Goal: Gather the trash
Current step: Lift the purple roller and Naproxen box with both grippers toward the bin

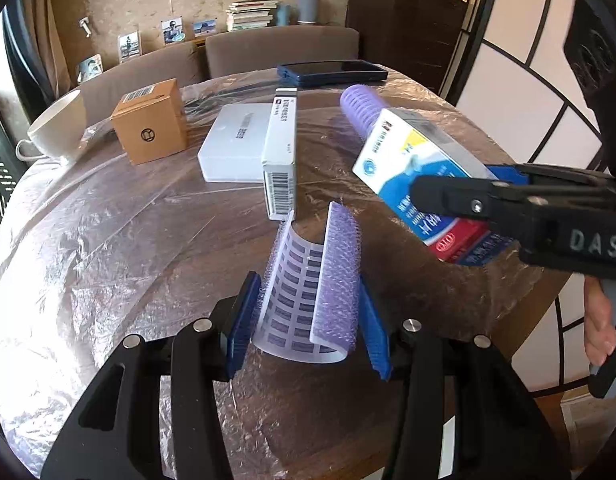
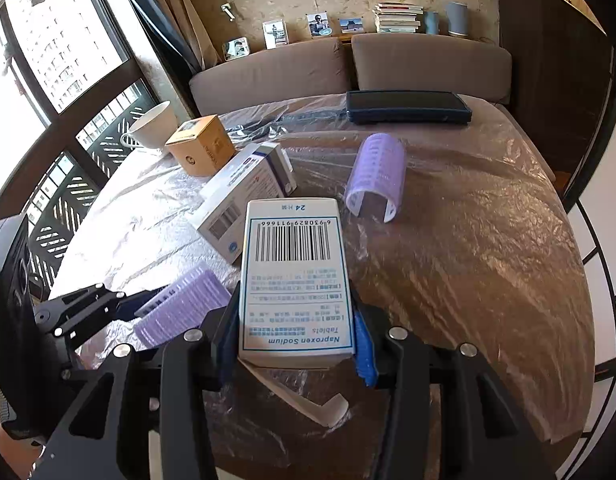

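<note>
In the left wrist view my left gripper is shut on a curled purple blister sheet, whose printed backing faces left. The sheet hangs just above the plastic-covered round table. My right gripper is shut on a white medicine box with a barcode on top, held above the table. From the left wrist view that box shows blue and red print, with the right gripper reaching in from the right. A second purple curled sheet lies loose on the table beyond the box.
On the table's left half lie a long white box across a flat white box, a brown cardboard box and a white cup. A dark blue case sits at the far edge by a sofa.
</note>
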### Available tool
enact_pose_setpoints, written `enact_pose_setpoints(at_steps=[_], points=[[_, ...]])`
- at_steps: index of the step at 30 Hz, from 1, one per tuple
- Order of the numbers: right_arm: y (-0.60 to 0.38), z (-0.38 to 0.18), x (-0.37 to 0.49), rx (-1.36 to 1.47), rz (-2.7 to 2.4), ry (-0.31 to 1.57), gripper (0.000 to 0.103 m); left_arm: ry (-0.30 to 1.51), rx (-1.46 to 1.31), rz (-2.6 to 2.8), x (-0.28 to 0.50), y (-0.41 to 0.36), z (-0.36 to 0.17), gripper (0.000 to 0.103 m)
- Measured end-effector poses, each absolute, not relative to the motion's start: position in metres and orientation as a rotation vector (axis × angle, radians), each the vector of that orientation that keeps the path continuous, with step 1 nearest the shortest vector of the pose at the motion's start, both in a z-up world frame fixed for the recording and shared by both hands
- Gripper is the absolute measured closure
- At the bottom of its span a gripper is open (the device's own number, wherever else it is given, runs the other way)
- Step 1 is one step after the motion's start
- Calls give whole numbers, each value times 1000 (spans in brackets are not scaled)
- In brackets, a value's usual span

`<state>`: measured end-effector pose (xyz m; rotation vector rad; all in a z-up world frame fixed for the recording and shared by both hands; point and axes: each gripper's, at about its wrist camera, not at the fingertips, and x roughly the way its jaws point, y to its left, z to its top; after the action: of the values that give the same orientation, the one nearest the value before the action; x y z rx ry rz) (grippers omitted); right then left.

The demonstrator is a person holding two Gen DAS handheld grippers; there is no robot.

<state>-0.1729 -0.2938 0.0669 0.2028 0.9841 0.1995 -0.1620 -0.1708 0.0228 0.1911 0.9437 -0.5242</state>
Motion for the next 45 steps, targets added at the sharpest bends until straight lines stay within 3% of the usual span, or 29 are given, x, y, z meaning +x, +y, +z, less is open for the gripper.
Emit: enact_pose_setpoints(at_steps=[28, 31, 36, 37, 40, 45], points=[[-278, 69, -215, 199, 239, 1003, 57, 943, 113, -505, -182, -142, 39, 54], [-277, 67, -218, 193, 238, 1006, 57, 947, 159, -498, -181, -150, 33, 42], [-277, 65, -222, 194, 236, 1007, 57, 969, 213, -492, -173, -161, 18, 42], [-277, 65, -223, 195, 235, 1006, 57, 975, 214, -493, -172, -161, 16, 42], [-280, 66, -226, 199, 232, 1002, 57, 964, 211, -504, -172, -160, 17, 58], [-285, 68, -229, 202, 232, 995, 57, 949, 184, -504, -177, -156, 23, 58]])
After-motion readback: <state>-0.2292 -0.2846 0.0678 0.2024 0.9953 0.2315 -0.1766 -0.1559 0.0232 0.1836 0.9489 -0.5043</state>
